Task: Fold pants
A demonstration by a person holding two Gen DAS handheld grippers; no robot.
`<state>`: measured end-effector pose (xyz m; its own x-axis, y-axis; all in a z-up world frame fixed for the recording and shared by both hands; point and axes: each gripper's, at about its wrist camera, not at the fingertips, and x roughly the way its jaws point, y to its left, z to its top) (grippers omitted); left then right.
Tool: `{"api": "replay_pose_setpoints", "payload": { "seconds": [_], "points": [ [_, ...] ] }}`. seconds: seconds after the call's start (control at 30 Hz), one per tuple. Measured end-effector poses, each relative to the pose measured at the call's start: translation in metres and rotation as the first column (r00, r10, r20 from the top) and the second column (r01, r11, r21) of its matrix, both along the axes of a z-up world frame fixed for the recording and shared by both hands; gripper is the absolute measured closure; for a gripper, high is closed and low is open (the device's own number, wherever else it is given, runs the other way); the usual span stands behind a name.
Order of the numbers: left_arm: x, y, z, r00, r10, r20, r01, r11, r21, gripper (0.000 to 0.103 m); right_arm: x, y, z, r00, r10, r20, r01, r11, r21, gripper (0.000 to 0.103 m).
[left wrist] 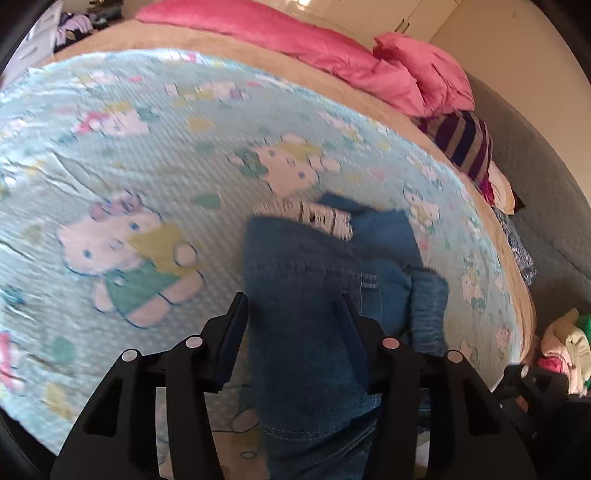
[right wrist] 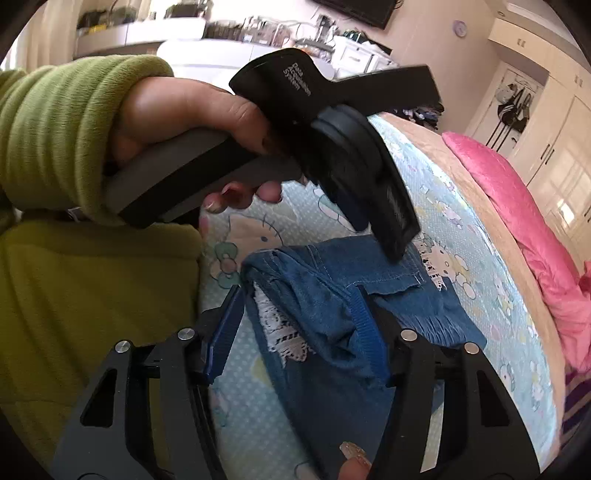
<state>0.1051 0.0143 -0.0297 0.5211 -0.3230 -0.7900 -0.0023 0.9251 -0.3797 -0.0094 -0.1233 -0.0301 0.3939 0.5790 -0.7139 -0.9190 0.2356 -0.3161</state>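
Blue denim pants (left wrist: pixel 325 266) with a white lace hem (left wrist: pixel 317 216) lie folded on the light blue cartoon-print bedspread (left wrist: pixel 129 155). My left gripper (left wrist: pixel 293 306) is open, its black fingers (left wrist: pixel 236 317) straddling the near end of the denim. In the right wrist view the pants (right wrist: pixel 332 302) lie bunched with lace (right wrist: pixel 280 332) showing. My right gripper (right wrist: pixel 299 310) is open, its blue-padded fingers (right wrist: pixel 225 332) on either side of the bunched denim. The left gripper's body (right wrist: pixel 332 122), held by a hand in a green sleeve (right wrist: pixel 70 129), hovers over the pants' far part.
A pink duvet (left wrist: pixel 332 48) and a striped pillow (left wrist: pixel 461 144) lie along the bed's far edge. A pile of clothes (left wrist: pixel 565 343) sits off the bed at right. White wardrobes (right wrist: pixel 554 147) and a cluttered shelf (right wrist: pixel 221 33) stand beyond.
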Motion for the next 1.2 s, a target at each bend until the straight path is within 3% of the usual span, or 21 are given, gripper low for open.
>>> {"api": "replay_pose_setpoints", "payload": {
  "seconds": [0.1, 0.2, 0.37, 0.6, 0.8, 0.9, 0.97, 1.2],
  "points": [
    [0.001, -0.003, -0.007, 1.000, -0.006, -0.006, 0.006, 1.000, 0.012, 0.055, 0.004, 0.010, -0.006, 1.000, 0.021, 0.002, -0.021, 0.999, -0.032, 0.063],
    [0.003, -0.002, -0.009, 1.000, -0.006, -0.010, 0.006, 1.000, 0.005, 0.053, 0.012, 0.020, -0.017, 0.999, 0.029, -0.043, -0.033, 0.993, -0.111, 0.101],
    [0.004, -0.002, -0.012, 1.000, -0.008, -0.006, 0.008, 1.000, -0.007, 0.051, -0.001, -0.003, -0.004, 0.992, 0.085, -0.090, -0.093, 0.991, -0.098, 0.102],
    [0.003, -0.005, -0.014, 1.000, -0.006, -0.002, 0.006, 1.000, 0.003, 0.045, 0.005, -0.015, -0.038, 0.984, 0.024, -0.178, -0.036, 0.997, -0.063, 0.101],
    [-0.004, -0.007, -0.008, 1.000, -0.001, 0.020, 0.001, 1.000, 0.023, 0.042, 0.003, -0.031, -0.023, 0.976, 0.006, -0.218, -0.008, 1.000, -0.008, 0.096],
    [-0.010, -0.009, -0.001, 0.999, -0.004, 0.049, 0.002, 0.999, 0.046, 0.036, 0.000, -0.040, -0.009, 0.972, -0.003, -0.234, 0.011, 0.999, 0.033, 0.090],
    [-0.013, -0.011, 0.004, 0.998, -0.009, 0.061, 0.005, 0.998, 0.061, 0.026, -0.005, -0.041, -0.006, 0.976, -0.016, -0.219, 0.024, 0.999, 0.034, 0.090],
    [-0.020, -0.013, 0.014, 0.996, -0.009, 0.088, 0.001, 0.995, 0.095, 0.026, -0.010, -0.045, 0.008, 0.973, -0.021, -0.231, 0.037, 0.997, 0.062, 0.086]
  ]
}}
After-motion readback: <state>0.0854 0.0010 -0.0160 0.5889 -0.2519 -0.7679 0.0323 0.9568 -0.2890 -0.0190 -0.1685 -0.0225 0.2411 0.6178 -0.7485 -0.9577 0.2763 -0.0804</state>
